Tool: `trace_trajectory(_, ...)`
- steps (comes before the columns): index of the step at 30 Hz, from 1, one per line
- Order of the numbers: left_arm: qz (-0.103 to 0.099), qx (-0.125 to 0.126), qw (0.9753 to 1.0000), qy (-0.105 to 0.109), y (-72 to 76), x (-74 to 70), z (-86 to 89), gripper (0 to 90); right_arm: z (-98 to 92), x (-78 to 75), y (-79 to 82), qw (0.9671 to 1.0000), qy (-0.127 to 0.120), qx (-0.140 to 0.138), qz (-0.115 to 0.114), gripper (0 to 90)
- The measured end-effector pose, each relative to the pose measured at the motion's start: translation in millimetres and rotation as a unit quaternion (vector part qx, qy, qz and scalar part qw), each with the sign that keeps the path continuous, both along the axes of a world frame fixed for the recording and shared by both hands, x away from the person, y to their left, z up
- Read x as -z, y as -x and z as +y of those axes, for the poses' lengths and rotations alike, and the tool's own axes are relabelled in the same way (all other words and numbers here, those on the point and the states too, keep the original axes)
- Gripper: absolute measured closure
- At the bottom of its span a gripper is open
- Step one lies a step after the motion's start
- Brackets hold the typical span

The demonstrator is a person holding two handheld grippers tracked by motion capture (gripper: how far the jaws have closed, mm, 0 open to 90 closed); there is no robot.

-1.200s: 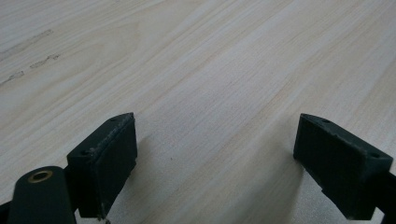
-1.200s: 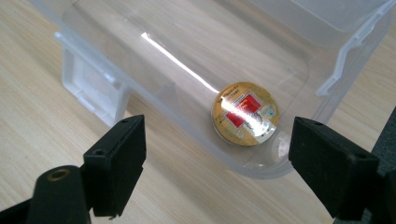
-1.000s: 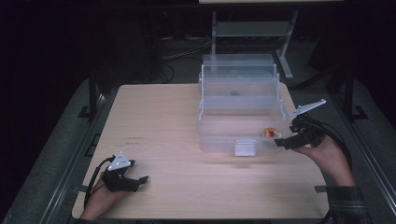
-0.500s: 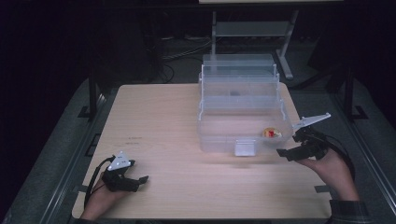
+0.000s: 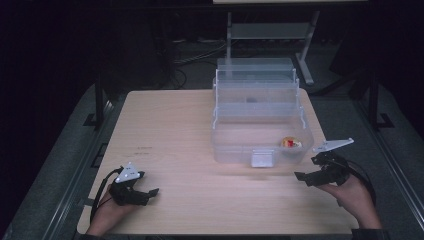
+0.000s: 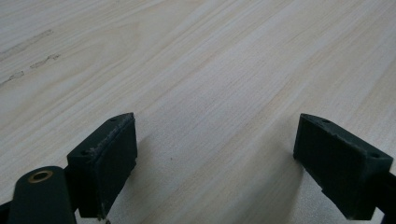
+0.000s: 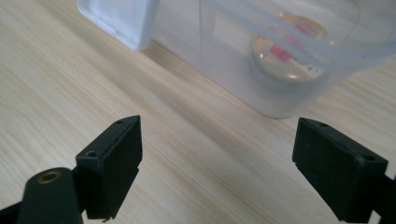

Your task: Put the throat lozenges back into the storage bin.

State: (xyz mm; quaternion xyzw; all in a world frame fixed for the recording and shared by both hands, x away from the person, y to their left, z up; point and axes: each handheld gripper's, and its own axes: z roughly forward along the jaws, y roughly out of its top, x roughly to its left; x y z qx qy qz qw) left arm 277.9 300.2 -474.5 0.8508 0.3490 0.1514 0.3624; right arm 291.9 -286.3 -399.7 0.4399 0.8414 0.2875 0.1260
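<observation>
puck (image 5: 290,143) lies in box (image 5: 225,150), near right | both grippers (image 5: 134,192) (image 5: 320,172) agape, empty | lid latch (image 5: 262,158) likely left

one clear tiered plastic box (image 5: 260,117) on one wooden table (image 5: 170,130), one round red-and-yellow item (image 5: 291,143) inside the box's bottom tray, one white latch (image 5: 262,158) on the box front, two grippers, left gripper (image 5: 142,194) and right gripper (image 5: 306,175), both near the table's front edge
</observation>
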Motion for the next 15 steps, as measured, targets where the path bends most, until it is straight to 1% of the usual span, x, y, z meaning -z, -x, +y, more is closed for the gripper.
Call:
trace_trajectory(4,0.000,0.000,1.0000,0.000,0.0,0.0,0.0,12.5,-0.6,7.9,1.3,1.0000,-0.002,0.003,0.001,14.3)
trace_trajectory(5,0.000,0.000,1.0000,0.000,0.0,0.0,0.0,12.5,-0.3,13.7,2.6,1.0000,0.004,0.007,-0.002,14.3)
trace_trajectory(10,0.000,0.000,1.0000,0.000,0.0,0.0,0.1,12.5,-3.4,26.4,5.0,1.0000,-0.001,0.010,0.000,14.3)
trace_trajectory(11,0.000,0.000,1.0000,0.000,0.0,0.0,0.1,12.5,-3.4,26.4,5.0,1.0000,-0.001,0.010,0.000,14.3)
trace_trajectory(14,0.001,0.001,1.0000,-0.001,0.1,-0.1,0.1,12.5,-6.1,37.6,7.6,0.9999,-0.004,0.013,0.000,14.3)
trace_trajectory(15,0.001,0.001,1.0000,-0.001,0.1,-0.1,0.1,12.5,-6.1,37.6,7.6,0.9999,-0.004,0.013,0.000,14.3)
